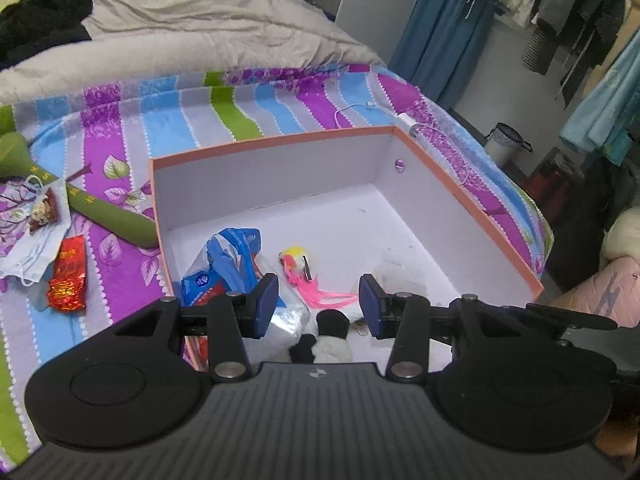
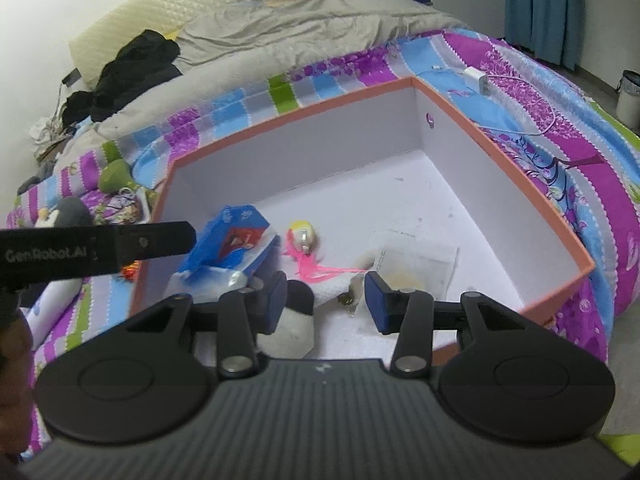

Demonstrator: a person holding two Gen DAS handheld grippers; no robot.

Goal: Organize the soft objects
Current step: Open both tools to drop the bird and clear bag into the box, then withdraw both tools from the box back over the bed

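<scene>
An open orange-rimmed box with a white inside stands on the striped bedsheet. In it lie a blue and white tissue pack, a small yellow and white toy with pink tassels, and a black and white plush toy at the near wall. My left gripper is open and empty above the plush. My right gripper is open and empty, its left pad close beside the plush.
Left of the box lie a green plush, a face mask with a snack packet and a red packet. A charger and cable lie beyond the box. A grey quilt and black clothes cover the far bed.
</scene>
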